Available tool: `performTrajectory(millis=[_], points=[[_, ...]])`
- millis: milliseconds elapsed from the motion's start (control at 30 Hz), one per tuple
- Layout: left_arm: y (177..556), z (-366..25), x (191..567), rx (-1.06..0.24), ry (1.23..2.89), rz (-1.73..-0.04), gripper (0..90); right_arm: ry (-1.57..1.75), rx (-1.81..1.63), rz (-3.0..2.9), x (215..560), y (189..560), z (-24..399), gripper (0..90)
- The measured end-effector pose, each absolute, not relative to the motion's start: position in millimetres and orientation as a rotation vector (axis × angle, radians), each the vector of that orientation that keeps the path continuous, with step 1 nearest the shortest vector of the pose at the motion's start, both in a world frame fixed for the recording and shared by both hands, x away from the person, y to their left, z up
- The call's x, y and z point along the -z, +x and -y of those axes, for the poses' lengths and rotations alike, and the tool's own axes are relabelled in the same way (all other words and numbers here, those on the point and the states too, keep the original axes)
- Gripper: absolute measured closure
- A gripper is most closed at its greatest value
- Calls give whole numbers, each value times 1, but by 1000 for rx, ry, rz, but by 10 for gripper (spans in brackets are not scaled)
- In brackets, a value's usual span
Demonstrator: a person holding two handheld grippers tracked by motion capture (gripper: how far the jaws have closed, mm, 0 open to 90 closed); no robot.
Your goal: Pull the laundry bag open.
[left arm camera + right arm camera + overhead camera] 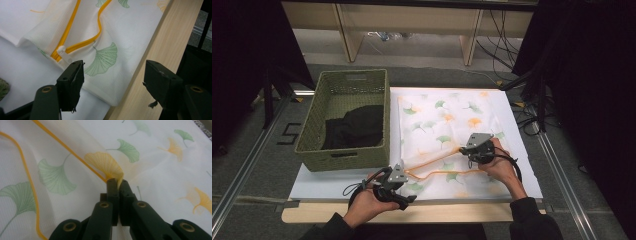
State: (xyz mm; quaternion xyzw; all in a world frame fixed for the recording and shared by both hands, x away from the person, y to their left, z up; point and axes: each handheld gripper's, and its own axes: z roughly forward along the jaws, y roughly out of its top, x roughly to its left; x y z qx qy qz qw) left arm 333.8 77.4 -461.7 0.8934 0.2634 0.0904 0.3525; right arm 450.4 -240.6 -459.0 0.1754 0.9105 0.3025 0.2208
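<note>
A white mesh laundry bag [447, 145] printed with green and orange ginkgo leaves lies flat on the white table cover [327, 182], just beside the right wall of a green woven basket [346, 120] that holds a dark garment [354, 126]. The bag's orange zipper [439, 165] is open, and its two sides curve across the bag's near half. The right gripper [472, 150] sits over the middle of the bag, near the far end of that zipper opening; in the right gripper view its jaws are clenched together on a pinch of the mesh fabric [117, 176] right beside the orange zipper edge [75, 153], and the cloth rises into a small peak at the pads. The left gripper [404, 199] rests at the bag's near left corner, over the edge of the wooden tabletop [155, 57]. In the left gripper view its jaws stand wide apart, grasping nothing, with the corner of the bag between and below them and the white zipper pull [63, 53] just beyond the left jaw. Each gripper is held by a hand; the left hand [367, 200] comes from the bag's near side.
</note>
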Motion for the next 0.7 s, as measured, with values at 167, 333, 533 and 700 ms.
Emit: performTrajectory(millis=[167,333,533,700], points=[[335,-79,455,-239,2265,-707,328,504,-868,-2484,452,449,240,900],[336,-83,441,-245,2212,-709,320,512,-875,-2458,444,450,237,900],[337,-91,427,-265,2164,-725,317,504,-891,-2423,434,454,234,900],[339,-98,416,-286,2143,-738,316,509,-885,-2424,431,453,235,900]])
